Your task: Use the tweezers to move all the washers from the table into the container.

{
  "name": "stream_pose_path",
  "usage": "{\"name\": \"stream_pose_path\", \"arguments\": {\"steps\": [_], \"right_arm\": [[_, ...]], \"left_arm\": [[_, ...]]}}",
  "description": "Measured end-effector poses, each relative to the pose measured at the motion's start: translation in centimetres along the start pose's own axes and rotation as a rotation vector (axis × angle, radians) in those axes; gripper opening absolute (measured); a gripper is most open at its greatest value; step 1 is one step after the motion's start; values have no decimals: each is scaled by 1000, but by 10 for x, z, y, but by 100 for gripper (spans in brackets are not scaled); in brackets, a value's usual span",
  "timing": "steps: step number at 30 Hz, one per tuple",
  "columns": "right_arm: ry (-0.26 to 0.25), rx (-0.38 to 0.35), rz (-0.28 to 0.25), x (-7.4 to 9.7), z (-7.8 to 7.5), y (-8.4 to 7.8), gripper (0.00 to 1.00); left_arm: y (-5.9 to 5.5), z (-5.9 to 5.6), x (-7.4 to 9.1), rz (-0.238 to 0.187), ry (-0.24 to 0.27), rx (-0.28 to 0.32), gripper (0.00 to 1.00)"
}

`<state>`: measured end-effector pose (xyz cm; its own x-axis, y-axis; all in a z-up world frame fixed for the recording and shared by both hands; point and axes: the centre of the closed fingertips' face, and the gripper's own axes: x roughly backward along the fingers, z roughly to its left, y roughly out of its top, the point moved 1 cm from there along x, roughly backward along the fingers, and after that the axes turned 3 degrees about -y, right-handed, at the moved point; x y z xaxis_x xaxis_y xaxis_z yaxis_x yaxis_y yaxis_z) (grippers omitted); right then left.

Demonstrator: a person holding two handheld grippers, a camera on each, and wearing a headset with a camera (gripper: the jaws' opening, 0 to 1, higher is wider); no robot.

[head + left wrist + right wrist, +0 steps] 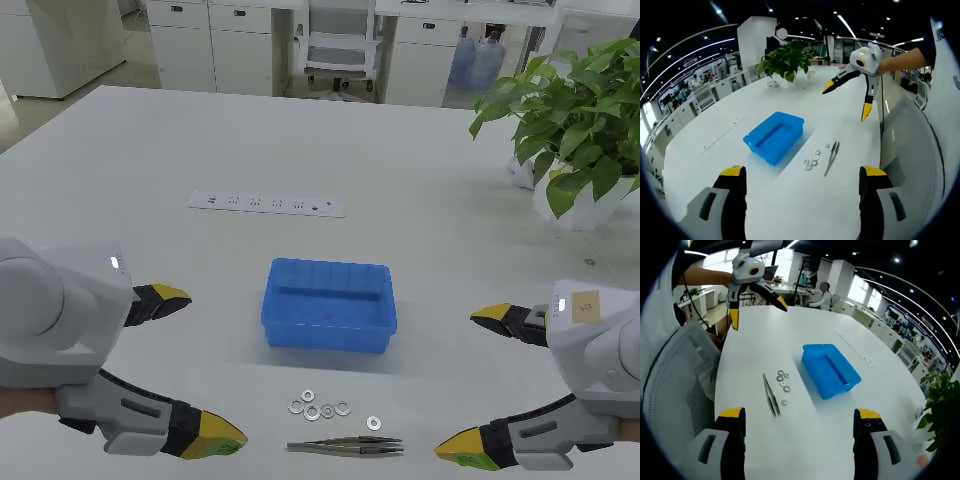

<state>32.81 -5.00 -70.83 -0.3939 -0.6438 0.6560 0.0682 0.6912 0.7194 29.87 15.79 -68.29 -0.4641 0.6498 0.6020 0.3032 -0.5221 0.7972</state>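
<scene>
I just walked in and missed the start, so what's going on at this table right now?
A person holds a gripper in each hand. The left gripper and right gripper are both open, holding nothing, hovering over the table either side of the work. The tweezers lie untouched near the front edge, with the washers loose beside them. The blue container behind them looks empty, so no washer has been moved yet.
</scene>
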Motion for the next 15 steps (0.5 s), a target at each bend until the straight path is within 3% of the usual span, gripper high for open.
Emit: {"name": "stream_pose_path", "arguments": {"steps": [15], "right_arm": [[-8, -3, 4, 3, 0, -2, 88]], "left_arm": [[5, 0, -1, -12, -8, 4, 99]]}}
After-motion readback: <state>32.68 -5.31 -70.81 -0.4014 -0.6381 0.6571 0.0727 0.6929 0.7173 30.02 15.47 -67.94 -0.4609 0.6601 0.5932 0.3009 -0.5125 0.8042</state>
